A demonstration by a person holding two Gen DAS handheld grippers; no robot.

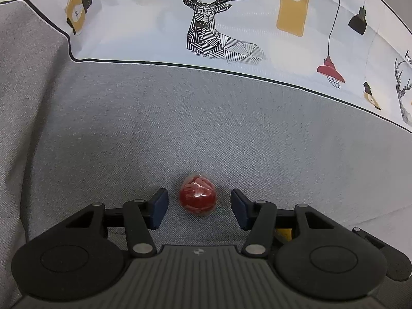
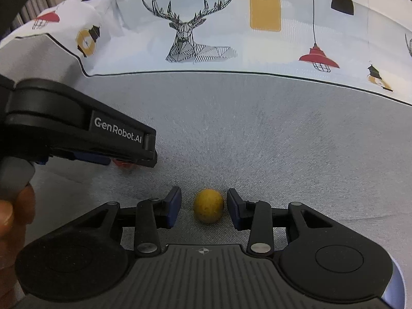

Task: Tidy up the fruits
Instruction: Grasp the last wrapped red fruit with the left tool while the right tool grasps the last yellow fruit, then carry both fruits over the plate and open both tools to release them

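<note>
Glossy round red fruit (image 1: pixel 197 196) sits between spread left claw (image 1: pixel 199 206) pads on woven grey fabric (image 1: pixel 206 134).

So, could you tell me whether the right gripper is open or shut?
Open. The right gripper has its fingers spread either side of the yellow fruit, gaps showing on both sides.

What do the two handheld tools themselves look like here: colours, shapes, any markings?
Both are matte black plastic. The left tool and right tool each have dark blue finger pads, silver pivot pins, round side discs and a ribbed grey base with a small target mark. The left one's side reads "GenRobot.AI" in white.
</note>
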